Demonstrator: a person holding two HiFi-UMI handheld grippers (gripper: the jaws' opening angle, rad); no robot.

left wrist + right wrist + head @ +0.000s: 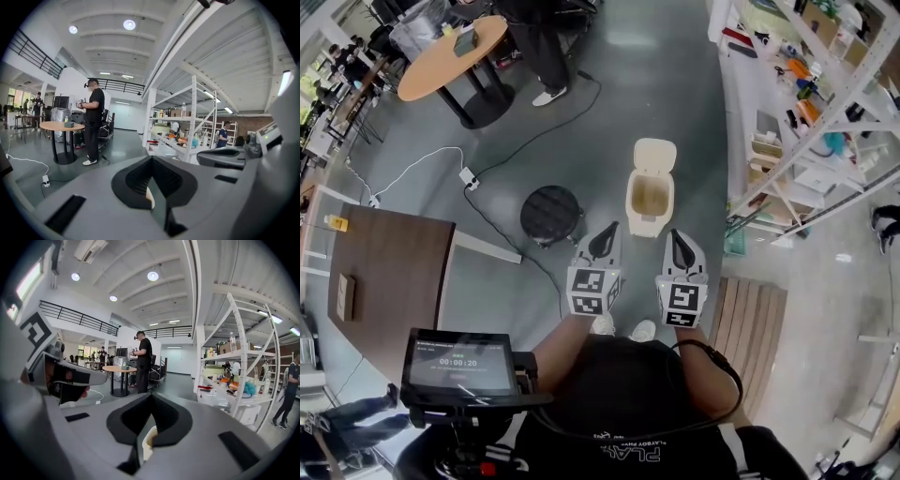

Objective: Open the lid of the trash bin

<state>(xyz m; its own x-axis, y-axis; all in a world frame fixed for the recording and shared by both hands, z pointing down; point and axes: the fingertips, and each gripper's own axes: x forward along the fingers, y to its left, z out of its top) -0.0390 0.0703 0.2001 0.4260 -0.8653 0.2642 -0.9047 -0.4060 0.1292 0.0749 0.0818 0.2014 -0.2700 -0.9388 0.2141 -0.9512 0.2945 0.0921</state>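
Tongs clenched and empty: the left gripper and right gripper are held side by side near the person's chest. Each has its dark jaws pressed together to a point with nothing between them, as both gripper views confirm.

The cream plastic trash bin stands on the grey floor at twelve o'clock from the pair, apart from both tips and roughly on the line between them. Its cream hinged lid appears to be tipped up at the bin's far edge, leaving the brownish inside open to the head view. By that reading the opening looks done, or close to it.

A black round stool sits at about ten o'clock from the left gripper, just beside the bin. White metal shelving runs along the three o'clock side.

If the lid needs to go further back, one clenched tip should do the work. It would go in low under the lid's near lip and push up and away toward twelve o'clock, following the hinge's arc. The other gripper could steady the bin's front wall, since a light bin may slide or tip. Pressing down on the rim risks toppling it toward the stool.
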